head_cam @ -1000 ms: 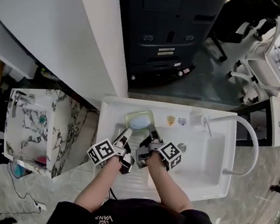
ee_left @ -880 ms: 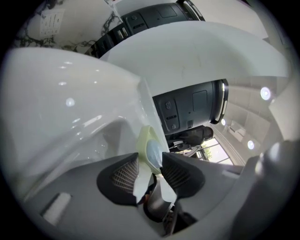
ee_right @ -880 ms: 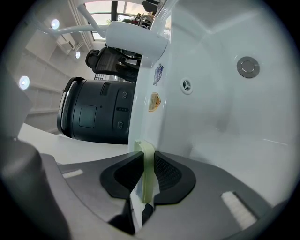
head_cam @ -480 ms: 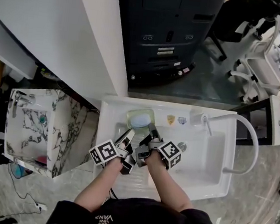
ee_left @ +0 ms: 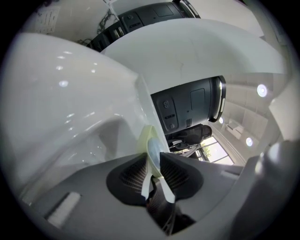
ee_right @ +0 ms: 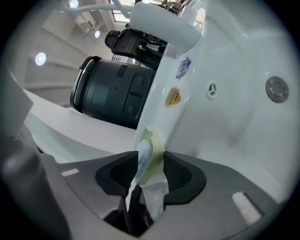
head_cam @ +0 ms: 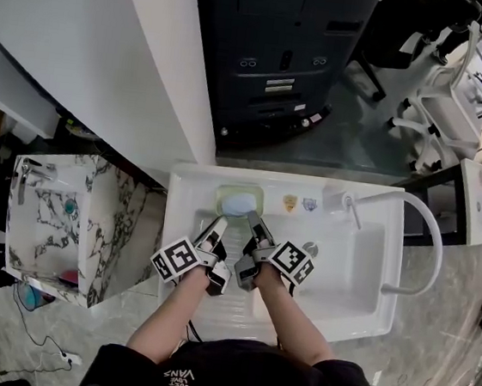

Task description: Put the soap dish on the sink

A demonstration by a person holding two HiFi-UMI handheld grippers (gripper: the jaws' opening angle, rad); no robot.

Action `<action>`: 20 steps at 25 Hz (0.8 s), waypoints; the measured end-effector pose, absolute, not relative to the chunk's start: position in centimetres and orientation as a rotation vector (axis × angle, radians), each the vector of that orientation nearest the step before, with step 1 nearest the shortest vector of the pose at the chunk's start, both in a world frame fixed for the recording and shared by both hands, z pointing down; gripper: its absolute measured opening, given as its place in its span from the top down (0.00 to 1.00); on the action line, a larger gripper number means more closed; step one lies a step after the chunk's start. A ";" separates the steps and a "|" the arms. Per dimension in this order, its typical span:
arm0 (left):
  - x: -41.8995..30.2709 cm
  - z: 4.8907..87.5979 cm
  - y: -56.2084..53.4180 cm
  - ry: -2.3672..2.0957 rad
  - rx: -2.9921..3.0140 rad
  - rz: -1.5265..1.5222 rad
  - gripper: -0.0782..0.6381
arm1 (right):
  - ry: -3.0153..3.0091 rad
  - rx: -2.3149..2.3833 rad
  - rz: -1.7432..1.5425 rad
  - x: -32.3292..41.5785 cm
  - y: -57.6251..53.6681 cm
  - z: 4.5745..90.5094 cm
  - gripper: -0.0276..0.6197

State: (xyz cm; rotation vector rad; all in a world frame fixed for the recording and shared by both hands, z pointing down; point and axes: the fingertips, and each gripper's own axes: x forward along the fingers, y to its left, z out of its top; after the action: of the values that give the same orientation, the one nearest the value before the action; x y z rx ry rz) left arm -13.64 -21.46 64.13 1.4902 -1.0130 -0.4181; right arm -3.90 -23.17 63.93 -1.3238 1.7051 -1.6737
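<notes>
The pale green soap dish, with a light blue soap in it, rests on the back ledge of the white sink. Both grippers point at its near edge from the basin side. My left gripper is at the near left corner and my right gripper at the near right corner. In the left gripper view the dish shows edge-on in the gap of the left gripper, whose jaws have just been closing. In the right gripper view the dish stands between the pads of the right gripper, whose jaws have just been opening.
A curved white faucet and its base stand at the sink's back right. Two stickers sit on the ledge beside the dish, and a drain button in the basin. A dark machine stands behind; a marble sink is at left.
The right gripper's jaws have spread apart off the dish. Both grippers' tips have drawn back a little from the dish's front corners, and the dish stays on the ledge.
</notes>
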 end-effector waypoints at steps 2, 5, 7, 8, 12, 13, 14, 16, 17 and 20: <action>-13.7 64.1 -21.6 -1.016 1.493 -0.423 0.70 | 1.793 -1.320 -1.666 -4.2 -22.9 63.9 0.73; -13.7 64.1 -21.7 -1.018 1.499 -0.427 0.70 | 1.906 -1.329 -1.650 -4.5 -22.6 63.8 0.72; -13.7 64.1 -21.8 -1.019 1.498 -0.433 0.70 | 1.974 -1.340 -1.638 -4.6 -22.3 63.8 0.72; -13.7 64.1 -21.8 -1.019 1.498 -0.434 0.70 | 2.007 -1.345 -1.631 -4.6 -22.1 63.9 0.72; -13.7 64.1 -21.9 -1.020 1.499 -0.439 0.70 | 2.143 -1.367 -1.593 -4.8 -21.6 63.9 0.72; -13.7 64.0 -21.9 -1.020 1.500 -0.441 0.70 | 2.177 -1.380 -1.580 -4.8 -21.5 64.0 0.72; -13.7 64.1 -22.0 -1.021 1.500 -0.443 0.70 | 2.211 -1.397 -1.567 -4.8 -21.4 64.2 0.72; -13.7 64.1 -22.0 -1.022 1.500 -0.447 0.70 | 2.271 -1.430 -1.543 -4.6 -21.3 64.6 0.72; -13.7 64.1 -22.1 -1.022 1.501 -0.448 0.70 | 2.300 -1.441 -1.534 -4.7 -21.3 64.6 0.72; -13.7 64.1 -22.1 -1.021 1.501 -0.447 0.70 | 2.375 -1.482 -1.512 -4.8 -21.3 64.7 0.72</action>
State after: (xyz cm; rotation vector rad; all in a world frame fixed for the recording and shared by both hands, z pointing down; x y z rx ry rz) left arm -13.72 -22.14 64.12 1.5009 -1.0208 -0.4470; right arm -4.85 -21.26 64.68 -1.4824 2.3753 -1.5125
